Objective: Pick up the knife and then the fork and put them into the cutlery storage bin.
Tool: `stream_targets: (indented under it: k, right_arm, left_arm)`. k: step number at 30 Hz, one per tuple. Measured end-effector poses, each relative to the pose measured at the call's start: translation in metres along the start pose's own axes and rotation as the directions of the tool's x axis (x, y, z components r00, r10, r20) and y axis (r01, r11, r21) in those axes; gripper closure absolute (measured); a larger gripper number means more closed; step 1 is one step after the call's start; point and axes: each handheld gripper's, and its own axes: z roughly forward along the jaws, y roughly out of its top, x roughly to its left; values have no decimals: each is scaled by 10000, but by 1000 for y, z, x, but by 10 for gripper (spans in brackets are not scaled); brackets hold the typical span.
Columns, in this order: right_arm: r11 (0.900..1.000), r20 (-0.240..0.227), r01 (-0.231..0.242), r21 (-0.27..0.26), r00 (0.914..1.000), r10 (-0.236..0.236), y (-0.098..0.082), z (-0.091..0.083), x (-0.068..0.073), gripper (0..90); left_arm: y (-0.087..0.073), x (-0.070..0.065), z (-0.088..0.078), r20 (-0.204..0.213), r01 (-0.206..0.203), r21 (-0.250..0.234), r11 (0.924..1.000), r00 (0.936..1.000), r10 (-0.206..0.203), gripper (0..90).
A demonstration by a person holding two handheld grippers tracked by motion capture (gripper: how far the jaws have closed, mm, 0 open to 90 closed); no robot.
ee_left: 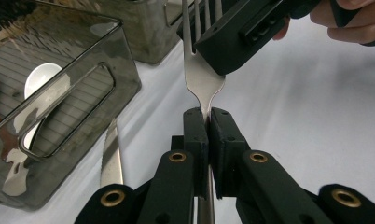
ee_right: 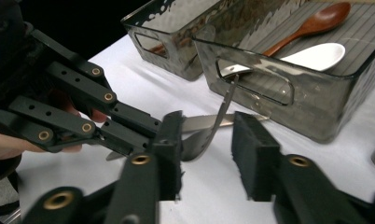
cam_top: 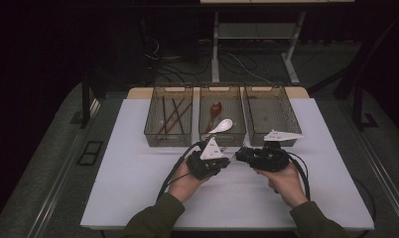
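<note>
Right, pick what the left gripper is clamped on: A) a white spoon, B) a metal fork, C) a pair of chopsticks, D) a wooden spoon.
B: in the left gripper view the left gripper has its jaws shut on the neck of a metal fork, tines pointing away.

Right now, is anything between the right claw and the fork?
Nothing visible is. The fork already sits between the open jaws of the right claw, while the left claw is shut on its neck. The knife lies on the table underneath.
</note>
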Motion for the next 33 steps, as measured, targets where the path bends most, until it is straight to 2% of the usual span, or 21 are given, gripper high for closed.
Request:
stream_targets:
  k: [5, 9, 15, 19, 23, 26, 31, 33]
  right_arm:
    - [9999, -44, -87, -82, 10000, 86, 2, 3, 0, 778]
    - [9993, -187, -11, -377, 9998, 4, 5, 1, 0, 828]
    - [9963, -429, -72, -859, 9991, 36, 9, -3, 1, 862]
    - [9960, -469, 192, -874, 9986, -234, 14, -6, 3, 870]
    - [9952, -328, 295, -931, 9989, -327, 16, -9, 2, 871]
    - [9943, -172, 395, -988, 9990, -413, 17, -14, 0, 871]
    - [9935, -16, 553, -993, 9984, -557, 19, -22, -4, 871]
    - [9932, 111, 602, -997, 9982, -594, 20, -24, -6, 871]
  left_arm:
    - [1, -1, -1, -82, -126, -72, 9999, 9999, 125, 854]
    - [1, 1, -1, -50, 146, -368, 9992, 9999, -148, 852]
    - [3, 4, -6, 337, 539, -892, 9946, 9981, -511, 844]
    - [2, 5, -5, 627, 616, -1015, 9929, 9965, -554, 811]
    - [-1, 5, -6, 694, 686, -1035, 9923, 9957, -616, 707]
    - [-5, 6, -11, 714, 823, -1297, 9881, 9947, -735, 635]
    - [-18, 12, -30, 754, 693, -1344, 9885, 9954, -596, 544]
    - [-28, 15, -38, 759, 840, -1420, 9863, 9944, -738, 504]
